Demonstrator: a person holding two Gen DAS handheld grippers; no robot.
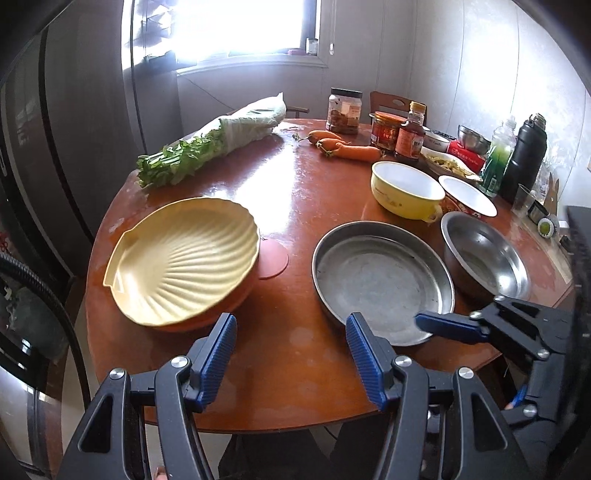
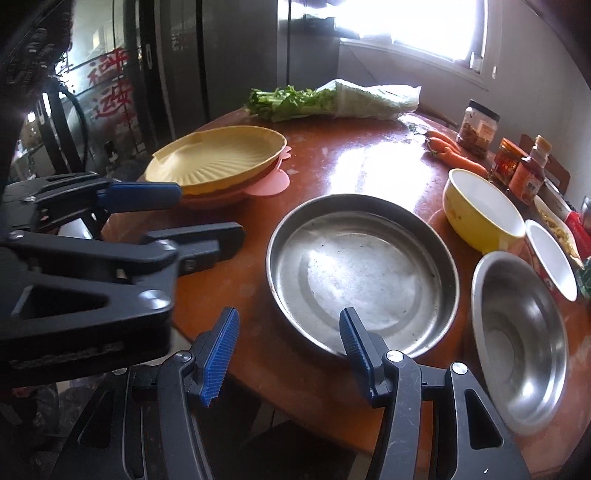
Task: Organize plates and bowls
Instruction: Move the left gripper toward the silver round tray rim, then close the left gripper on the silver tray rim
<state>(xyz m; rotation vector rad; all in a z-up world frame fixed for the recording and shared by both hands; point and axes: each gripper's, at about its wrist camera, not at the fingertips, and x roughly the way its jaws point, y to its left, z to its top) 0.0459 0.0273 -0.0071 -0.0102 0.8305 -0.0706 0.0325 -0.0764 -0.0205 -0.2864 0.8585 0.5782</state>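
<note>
Hovering over the near edge of the round reddish-brown counter [image 1: 295, 229], the left hand-held gripper [image 1: 291, 334] and the right hand-held gripper [image 2: 288, 326] both stand released with nothing between their blue pads. Just beyond them sit a flat steel pan [image 2: 362, 273], a steel bowl [image 2: 521, 347] to its right and a cream shell-shaped plate [image 1: 181, 258] stacked on an orange dish to its left, with a yellow bowl [image 1: 406, 188] and a white bowl [image 1: 467, 194] farther back. Farther off lie carrots [image 1: 347, 147], bagged leafy greens [image 1: 214, 144], jars and bottles, under a bright window [image 1: 236, 26].
</note>
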